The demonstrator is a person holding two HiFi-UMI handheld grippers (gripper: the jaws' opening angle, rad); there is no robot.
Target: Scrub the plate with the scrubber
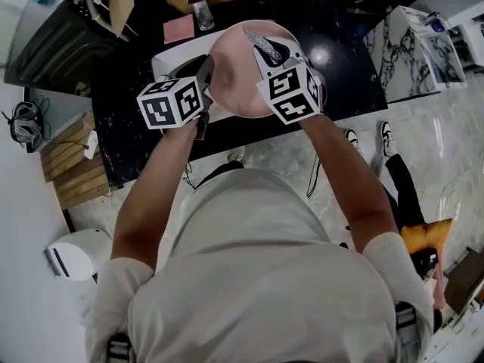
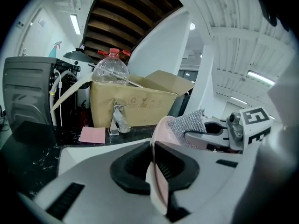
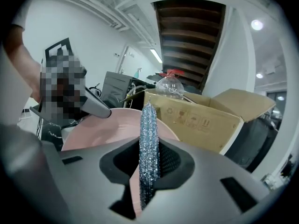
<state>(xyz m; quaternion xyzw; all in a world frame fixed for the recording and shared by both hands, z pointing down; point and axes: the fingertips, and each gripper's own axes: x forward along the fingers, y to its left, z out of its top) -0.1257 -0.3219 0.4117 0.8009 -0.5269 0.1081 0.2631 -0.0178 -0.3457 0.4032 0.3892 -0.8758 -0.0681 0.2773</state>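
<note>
A pink plate (image 1: 240, 74) is held on edge above the white sink (image 1: 168, 65). My left gripper (image 1: 206, 74) is shut on the plate's left rim; in the left gripper view the thin pink rim (image 2: 161, 185) runs between the black pads (image 2: 135, 169). My right gripper (image 1: 276, 51) is shut on a silvery mesh scrubber (image 1: 262, 42), which lies against the plate's upper right face. In the right gripper view the scrubber (image 3: 149, 143) stands upright between the jaws, with the plate (image 3: 103, 129) behind it. The left gripper view also shows the scrubber (image 2: 189, 124) on the plate.
A black counter (image 1: 340, 66) surrounds the sink. Behind it stand a cardboard box (image 2: 135, 104) with a clear plastic bottle (image 2: 110, 69) on top, a chrome faucet (image 2: 119, 120) and a pink cloth (image 2: 92, 135). A glass jar (image 1: 201, 13) is by the sink's far edge.
</note>
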